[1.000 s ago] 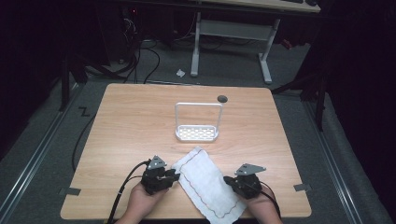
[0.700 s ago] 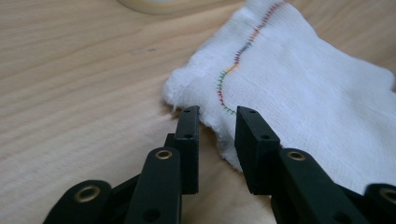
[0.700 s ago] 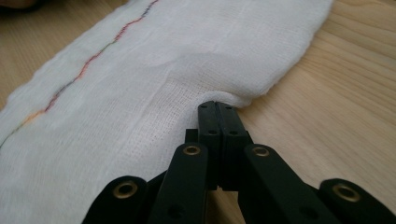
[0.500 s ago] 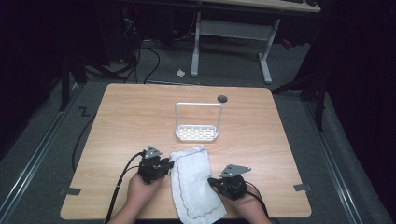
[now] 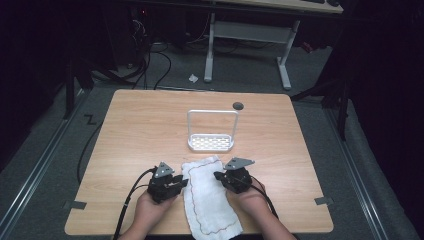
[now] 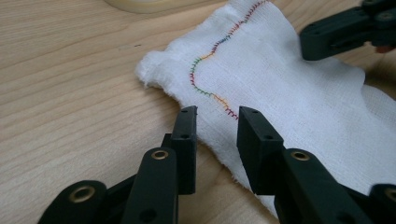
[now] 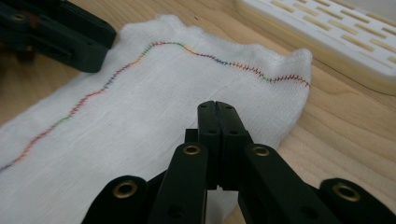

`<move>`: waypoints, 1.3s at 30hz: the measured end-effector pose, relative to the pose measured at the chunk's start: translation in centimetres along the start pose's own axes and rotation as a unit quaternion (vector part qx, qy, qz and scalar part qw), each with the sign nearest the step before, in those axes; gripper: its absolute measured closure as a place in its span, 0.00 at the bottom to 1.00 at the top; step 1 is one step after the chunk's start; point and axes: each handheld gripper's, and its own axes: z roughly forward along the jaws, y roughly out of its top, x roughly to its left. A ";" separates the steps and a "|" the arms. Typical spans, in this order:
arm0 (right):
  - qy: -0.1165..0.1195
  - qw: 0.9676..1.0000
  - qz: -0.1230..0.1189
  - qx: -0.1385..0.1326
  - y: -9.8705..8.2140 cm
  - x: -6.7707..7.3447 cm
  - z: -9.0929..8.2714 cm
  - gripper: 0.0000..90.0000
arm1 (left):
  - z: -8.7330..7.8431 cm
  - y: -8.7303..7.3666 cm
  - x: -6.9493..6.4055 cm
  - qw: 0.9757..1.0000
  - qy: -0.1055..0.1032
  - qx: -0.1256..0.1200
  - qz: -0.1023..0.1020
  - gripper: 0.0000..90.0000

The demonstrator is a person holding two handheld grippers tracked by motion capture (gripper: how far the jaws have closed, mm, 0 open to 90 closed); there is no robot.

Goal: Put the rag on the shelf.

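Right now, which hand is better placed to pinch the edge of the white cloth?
Left. The left gripper has its fingers apart, straddling the stitched edge of the white cloth, ready to close. The right gripper has its fingers shut together over the cloth and would first have to open.

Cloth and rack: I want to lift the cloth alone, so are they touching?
Apart. In the right gripper view a strip of bare table separates the cloth from the rack; the high view shows the same gap.
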 end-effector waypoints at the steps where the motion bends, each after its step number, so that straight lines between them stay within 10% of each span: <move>1: 0.002 1.000 0.002 0.002 -0.1 -0.1 0.3 1.00 | 0.1 -0.1 -0.1 1.000 0.002 0.001 0.006 0.78; 13: 0.033 0.999 0.039 -0.009 -3.8 0.9 -3.1 0.97 | -0.1 -0.6 -1.8 0.999 -0.024 0.006 0.033 0.73; 23: -0.023 0.997 0.041 -0.053 -3.5 -0.2 -4.2 0.73 | 1.5 1.1 -1.2 0.999 0.009 -0.039 0.020 0.45; 27: -0.030 0.998 0.029 -0.051 -3.6 0.0 -4.0 0.64 | 3.0 2.1 -1.1 1.000 0.016 -0.001 0.017 0.49; 39: -0.037 0.996 0.054 -0.057 -3.3 -0.3 -3.8 0.61 | 2.8 1.8 -1.0 1.000 -0.016 0.005 0.014 0.90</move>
